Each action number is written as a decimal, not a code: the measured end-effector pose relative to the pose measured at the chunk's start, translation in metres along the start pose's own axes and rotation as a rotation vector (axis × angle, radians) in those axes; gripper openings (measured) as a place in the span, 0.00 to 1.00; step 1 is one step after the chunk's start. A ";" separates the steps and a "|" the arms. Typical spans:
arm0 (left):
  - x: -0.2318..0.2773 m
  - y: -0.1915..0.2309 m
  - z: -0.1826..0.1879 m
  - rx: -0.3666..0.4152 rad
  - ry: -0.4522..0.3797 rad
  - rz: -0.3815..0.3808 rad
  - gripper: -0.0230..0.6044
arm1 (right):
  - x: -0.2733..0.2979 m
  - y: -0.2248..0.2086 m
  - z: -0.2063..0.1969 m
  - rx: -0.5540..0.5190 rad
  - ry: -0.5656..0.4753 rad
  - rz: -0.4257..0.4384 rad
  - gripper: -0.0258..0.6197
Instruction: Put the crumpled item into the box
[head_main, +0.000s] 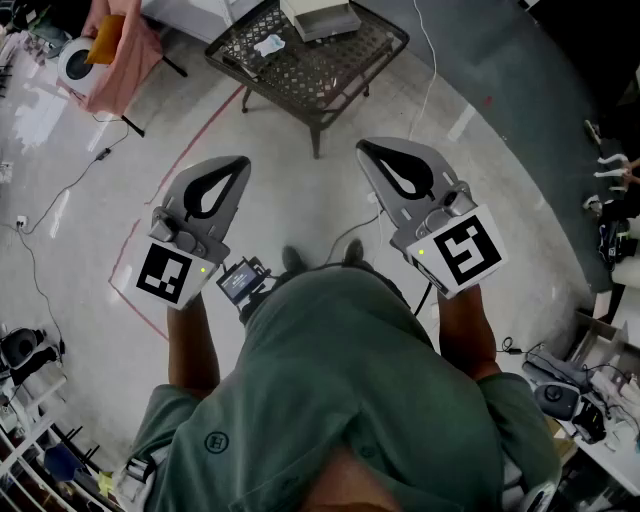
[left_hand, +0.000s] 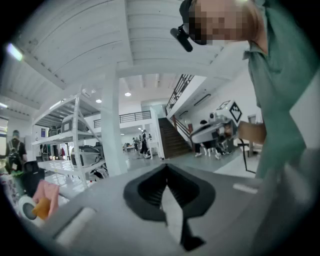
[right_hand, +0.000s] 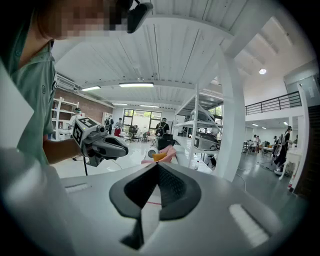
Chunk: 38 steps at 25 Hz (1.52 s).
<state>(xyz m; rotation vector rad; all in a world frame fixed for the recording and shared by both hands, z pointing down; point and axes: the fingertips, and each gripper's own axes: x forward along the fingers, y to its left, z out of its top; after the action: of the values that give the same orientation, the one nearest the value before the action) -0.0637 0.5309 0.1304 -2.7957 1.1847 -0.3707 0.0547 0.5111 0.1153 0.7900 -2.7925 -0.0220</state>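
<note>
Nearest the lens: one person in a green knit shirt (head_main: 330, 390), both forearms extended, one tool in each hand.

Grippers, two counted, both of smooth grey moulded plastic, each carrying one cube with black-and-white square markers.
- Left gripper (head_main: 238, 165): the ribbed black pads meet along their length, with nothing between them. Jaws closed and empty.
- Right gripper (head_main: 368, 150): same condition – pads together, nothing held.

Both are held in the air above the glossy grey floor (head_main: 300, 200), well apart from each other and short of the table.

Table, one: dark metal table (head_main: 340, 72) with an open lattice top and thin legs.

Task items, one of each, both on that table:
- Crumpled white item (head_main: 270, 44), small and creased, lies on the lattice left of the box and apart from it. Its material cannot be determined.
- Shallow pale rectangular box (head_main: 320, 17) sits at the far edge of the table, partly cut off by the frame.

Also noted: one red line (head_main: 190, 150) marked on the floor, and one pink cloth (head_main: 125, 55) draped over a stand at upper left.
</note>
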 end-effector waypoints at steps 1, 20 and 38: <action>0.006 -0.002 0.002 -0.001 0.000 0.002 0.04 | -0.003 -0.006 -0.001 0.000 -0.002 0.000 0.05; 0.093 -0.067 0.004 -0.002 0.056 0.071 0.04 | -0.063 -0.077 -0.048 0.050 -0.036 0.093 0.05; 0.114 -0.030 -0.005 -0.022 0.087 0.112 0.04 | -0.035 -0.123 -0.055 0.088 -0.037 0.076 0.05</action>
<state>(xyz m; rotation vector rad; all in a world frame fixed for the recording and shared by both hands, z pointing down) 0.0326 0.4701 0.1623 -2.7414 1.3639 -0.4768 0.1601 0.4273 0.1513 0.7090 -2.8738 0.1016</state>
